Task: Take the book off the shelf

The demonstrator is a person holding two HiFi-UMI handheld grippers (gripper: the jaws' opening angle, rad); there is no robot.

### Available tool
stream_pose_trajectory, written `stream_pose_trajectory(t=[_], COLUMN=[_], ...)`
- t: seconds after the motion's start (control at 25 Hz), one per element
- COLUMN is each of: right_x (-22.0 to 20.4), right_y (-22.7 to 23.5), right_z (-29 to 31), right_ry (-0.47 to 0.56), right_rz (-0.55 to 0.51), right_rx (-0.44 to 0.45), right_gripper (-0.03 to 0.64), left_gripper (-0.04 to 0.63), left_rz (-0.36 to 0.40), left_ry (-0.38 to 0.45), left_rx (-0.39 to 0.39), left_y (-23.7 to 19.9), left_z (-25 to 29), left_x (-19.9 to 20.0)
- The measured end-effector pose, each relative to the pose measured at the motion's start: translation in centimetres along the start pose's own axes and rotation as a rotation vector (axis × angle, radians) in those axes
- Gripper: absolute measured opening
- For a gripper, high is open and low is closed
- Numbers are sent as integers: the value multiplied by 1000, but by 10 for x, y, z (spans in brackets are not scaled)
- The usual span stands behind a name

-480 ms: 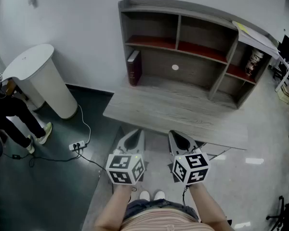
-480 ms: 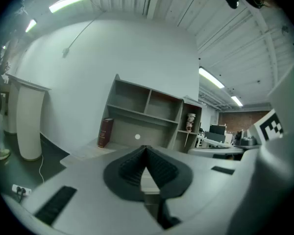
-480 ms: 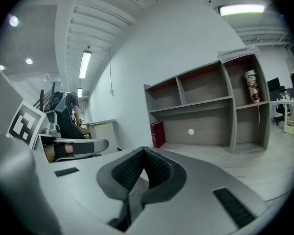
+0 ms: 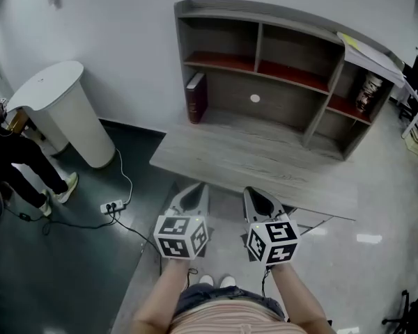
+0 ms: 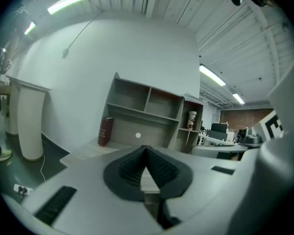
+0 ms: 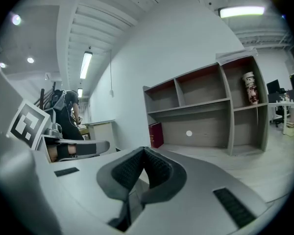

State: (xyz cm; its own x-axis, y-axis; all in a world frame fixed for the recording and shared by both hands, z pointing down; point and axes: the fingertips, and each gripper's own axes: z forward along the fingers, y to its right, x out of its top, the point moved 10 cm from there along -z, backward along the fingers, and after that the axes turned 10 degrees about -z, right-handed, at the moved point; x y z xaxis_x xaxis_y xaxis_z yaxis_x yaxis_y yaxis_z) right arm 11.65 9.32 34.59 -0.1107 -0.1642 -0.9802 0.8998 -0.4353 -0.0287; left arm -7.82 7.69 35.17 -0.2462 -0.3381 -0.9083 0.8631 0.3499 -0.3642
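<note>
A dark red book stands upright at the far left of the grey desk, under the lowest shelf of the wooden hutch. The same book shows left of centre in the left gripper view, and the book sits mid-frame in the right gripper view. My left gripper and right gripper hover side by side in front of the desk's near edge, well short of the book. Both are shut with nothing between their jaws.
A white cylindrical bin stands on the floor to the left, with a power strip and cable near it. A person's legs are at the far left. A decorated can sits in the hutch's right compartment. Papers lie on top.
Both grippers have shifted very slightly; the view has barely moved. The person at the left has stepped a little.
</note>
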Motion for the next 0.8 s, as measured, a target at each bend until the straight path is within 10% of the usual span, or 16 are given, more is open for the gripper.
stream_pose_trajectory(t=[0.8], right_x=[10], right_y=[36], right_z=[5], right_ry=[40], right_rz=[-18], right_rx=[-5], right_gripper=[8], left_gripper=[12], left_rz=[40], left_ry=[33], left_rx=[97], left_y=[6], left_z=[30], left_x=[17])
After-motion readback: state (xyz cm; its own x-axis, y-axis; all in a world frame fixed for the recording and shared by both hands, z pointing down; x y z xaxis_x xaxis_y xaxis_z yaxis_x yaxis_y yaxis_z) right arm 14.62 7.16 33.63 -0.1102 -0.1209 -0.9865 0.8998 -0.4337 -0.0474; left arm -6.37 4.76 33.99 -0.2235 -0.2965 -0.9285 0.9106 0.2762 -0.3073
